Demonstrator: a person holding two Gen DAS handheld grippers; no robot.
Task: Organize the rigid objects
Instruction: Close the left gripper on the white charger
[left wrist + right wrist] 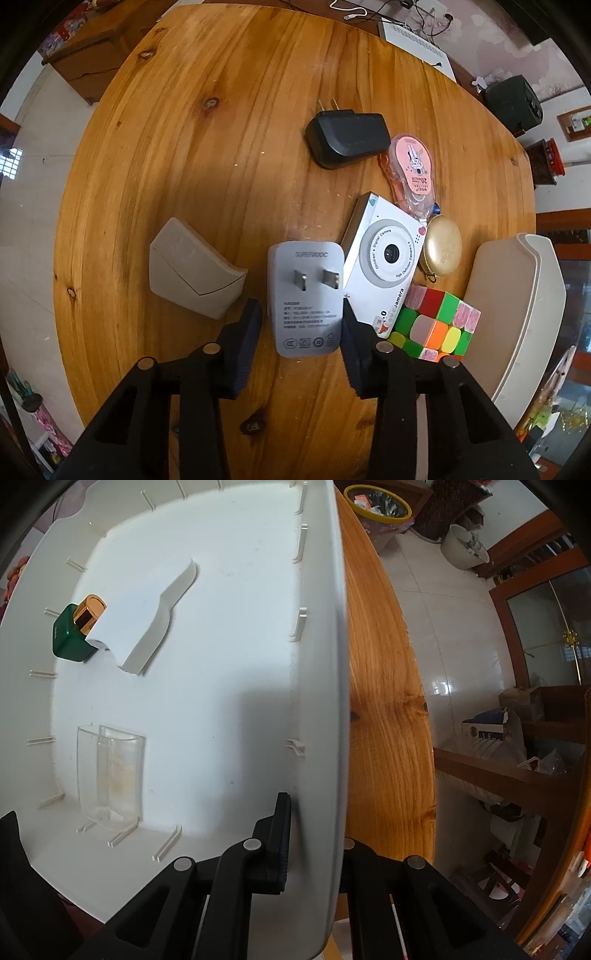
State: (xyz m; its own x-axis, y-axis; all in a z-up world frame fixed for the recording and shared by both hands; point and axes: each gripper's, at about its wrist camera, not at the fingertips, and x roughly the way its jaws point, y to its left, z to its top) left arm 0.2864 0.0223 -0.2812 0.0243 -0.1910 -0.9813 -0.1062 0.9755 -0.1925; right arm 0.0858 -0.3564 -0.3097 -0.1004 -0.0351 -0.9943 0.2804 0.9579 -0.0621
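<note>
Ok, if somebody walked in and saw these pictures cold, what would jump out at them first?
Probably the bright puzzle cube at the right of the wooden table, beside the white toy camera. Next, the left gripper straddling a grey plug adapter lying prongs up. In the right wrist view, the right gripper pinches the wall of a white bin, with a green bottle inside.

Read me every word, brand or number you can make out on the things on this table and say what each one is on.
"SUPERVOOC": top of the grey charger.
Small print and marks lower on the charger: too small to read.
"Children's Digital Camera", "High Definition Camera": ring around the lens of the white camera.
"camera": lower edge of the white camera.
"20": label of the pink tape dispenser; the rest is too small.
Boxes beside the table: blurred.
</note>
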